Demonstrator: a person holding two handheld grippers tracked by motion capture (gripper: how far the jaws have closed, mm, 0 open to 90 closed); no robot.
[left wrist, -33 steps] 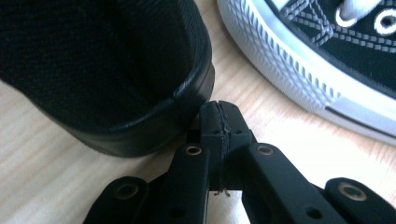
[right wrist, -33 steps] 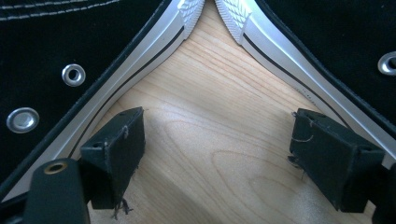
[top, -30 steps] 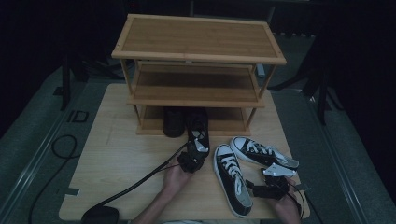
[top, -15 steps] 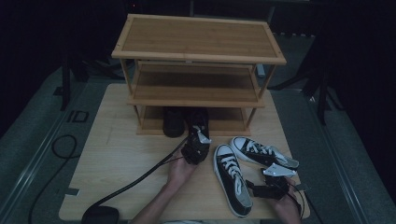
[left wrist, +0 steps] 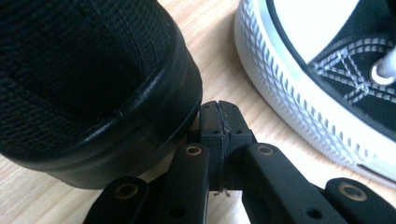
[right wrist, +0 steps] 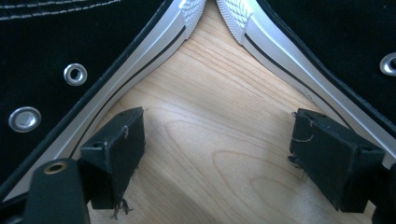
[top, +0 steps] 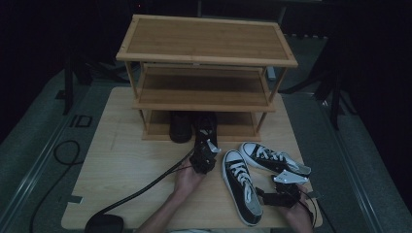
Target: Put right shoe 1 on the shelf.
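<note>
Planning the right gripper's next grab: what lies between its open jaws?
Bare table, in the right gripper view; the right gripper has a sneaker on either side.

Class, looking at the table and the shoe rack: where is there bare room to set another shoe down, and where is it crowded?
Free: the rack's top shelf, its middle shelf, and the table's left part beside the cable. Crowded: the front right, with two black-and-white sneakers and both tools.

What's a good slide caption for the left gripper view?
Shut left gripper nudging the heel of an all-black fabric shoe, beside a black-and-white canvas sneaker.
</note>
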